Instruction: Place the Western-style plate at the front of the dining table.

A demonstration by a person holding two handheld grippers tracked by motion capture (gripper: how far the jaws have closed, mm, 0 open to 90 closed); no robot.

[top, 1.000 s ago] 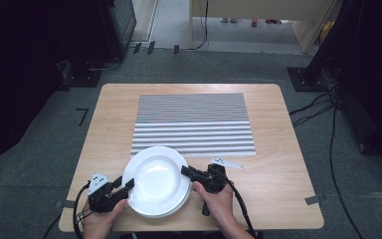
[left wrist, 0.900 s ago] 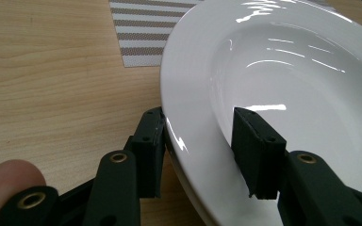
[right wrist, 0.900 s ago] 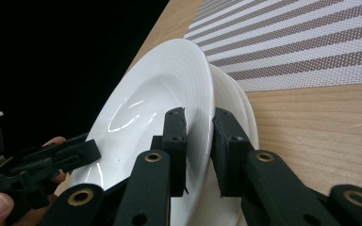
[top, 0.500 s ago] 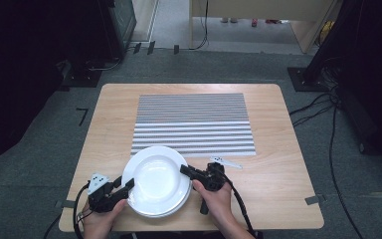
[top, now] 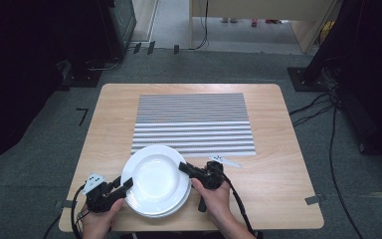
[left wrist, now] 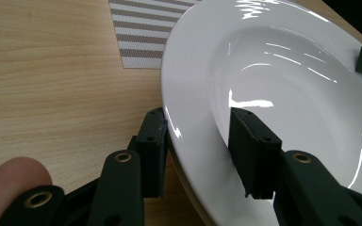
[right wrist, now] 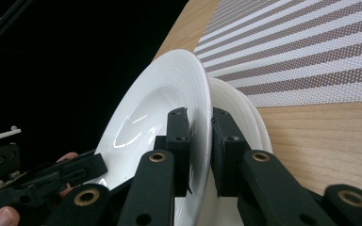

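Note:
A white plate (top: 154, 177) is held at the table's front, tilted and offset a little above a second white plate (top: 181, 204) that lies under it. My left gripper (top: 124, 184) is shut on its left rim; in the left gripper view one jaw is under the rim and the other inside the plate (left wrist: 287, 70). Shut on the opposite rim is my right gripper (top: 183, 167). The right gripper view has that gripper (right wrist: 200, 117) pinching the upper plate (right wrist: 155, 108), with the lower plate (right wrist: 238, 101) just behind it.
A striped grey and white placemat (top: 194, 122) lies flat across the middle of the wooden table (top: 288, 169), just beyond the plates. Dark equipment and cables stand on the floor around the table.
The upper plate has shifted slightly up and away from the lower one, with both grippers still on its rim.

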